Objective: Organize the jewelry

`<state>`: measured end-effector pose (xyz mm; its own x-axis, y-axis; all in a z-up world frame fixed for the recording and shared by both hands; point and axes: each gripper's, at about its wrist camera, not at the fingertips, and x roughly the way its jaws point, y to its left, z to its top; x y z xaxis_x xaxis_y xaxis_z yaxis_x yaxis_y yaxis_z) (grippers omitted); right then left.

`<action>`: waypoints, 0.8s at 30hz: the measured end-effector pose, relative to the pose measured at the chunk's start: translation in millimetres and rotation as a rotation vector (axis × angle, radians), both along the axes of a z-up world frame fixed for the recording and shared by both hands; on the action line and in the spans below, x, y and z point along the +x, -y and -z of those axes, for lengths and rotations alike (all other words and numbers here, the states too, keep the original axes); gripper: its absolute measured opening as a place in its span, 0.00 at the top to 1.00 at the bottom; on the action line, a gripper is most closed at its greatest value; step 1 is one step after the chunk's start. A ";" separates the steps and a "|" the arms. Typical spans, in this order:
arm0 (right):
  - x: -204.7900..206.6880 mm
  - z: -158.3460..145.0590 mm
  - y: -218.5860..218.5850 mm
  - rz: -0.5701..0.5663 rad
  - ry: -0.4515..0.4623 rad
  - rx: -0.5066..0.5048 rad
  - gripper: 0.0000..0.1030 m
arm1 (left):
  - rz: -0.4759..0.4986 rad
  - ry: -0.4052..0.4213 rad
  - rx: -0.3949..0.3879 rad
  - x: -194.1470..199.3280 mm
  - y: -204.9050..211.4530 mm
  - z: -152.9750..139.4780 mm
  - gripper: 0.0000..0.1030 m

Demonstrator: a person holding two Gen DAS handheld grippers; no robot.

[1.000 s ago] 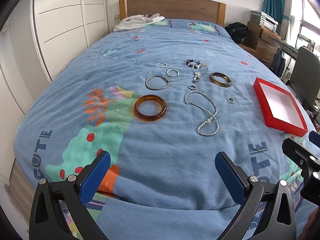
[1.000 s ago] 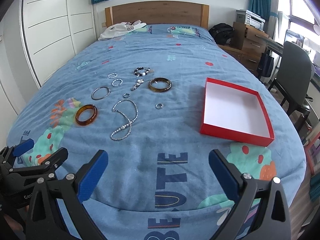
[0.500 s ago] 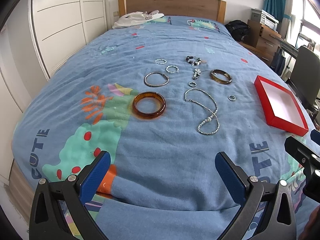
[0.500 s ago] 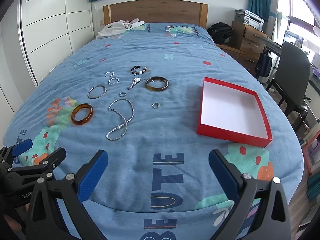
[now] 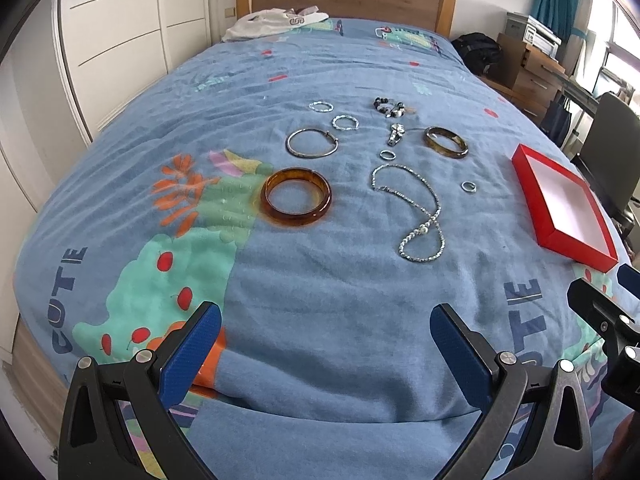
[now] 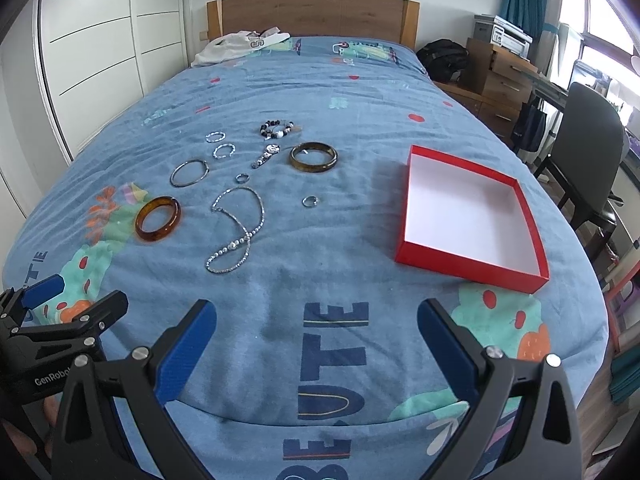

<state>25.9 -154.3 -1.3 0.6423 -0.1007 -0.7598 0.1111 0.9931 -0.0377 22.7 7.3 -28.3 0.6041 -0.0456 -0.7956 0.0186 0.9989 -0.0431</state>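
Jewelry lies spread on the blue bedspread: an amber bangle (image 5: 296, 197) (image 6: 157, 219), a silver bead necklace (image 5: 416, 212) (image 6: 237, 234), a dark brown bangle (image 5: 445, 142) (image 6: 313, 157), a large silver hoop (image 5: 312, 142), small rings and a black-and-white bead bracelet (image 5: 389, 106). An empty red box (image 6: 468, 216) (image 5: 560, 204) sits to the right. My left gripper (image 5: 326, 336) and right gripper (image 6: 316, 332) are both open and empty, held above the near end of the bed, well short of the jewelry.
White clothing (image 6: 240, 46) lies by the wooden headboard (image 6: 312, 12). White wardrobe doors (image 5: 120, 40) stand left. A dark chair (image 6: 588, 160), wooden drawers (image 6: 500, 76) and a black bag (image 6: 444, 60) stand right of the bed.
Both grippers have drawn back and risen slightly, so the jewelry and box look a little farther away. Both stay open. Nothing on the bed has moved.
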 end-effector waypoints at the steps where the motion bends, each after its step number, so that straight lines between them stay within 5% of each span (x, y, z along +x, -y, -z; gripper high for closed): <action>1: 1.0 1.3 -0.1 -0.001 -0.003 0.000 0.01 | 0.003 -0.008 -0.002 1.2 -0.5 1.5 0.01; 24: 35.6 27.7 -1.8 -0.123 -0.013 0.099 0.02 | -0.083 -0.103 -0.008 39.5 -42.9 28.8 0.01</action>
<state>61.4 -152.5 -29.0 0.6351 0.0535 -0.7706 -0.0112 0.9981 0.0600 62.2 50.2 -57.1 0.5213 -0.0052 -0.8534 -0.0694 0.9964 -0.0484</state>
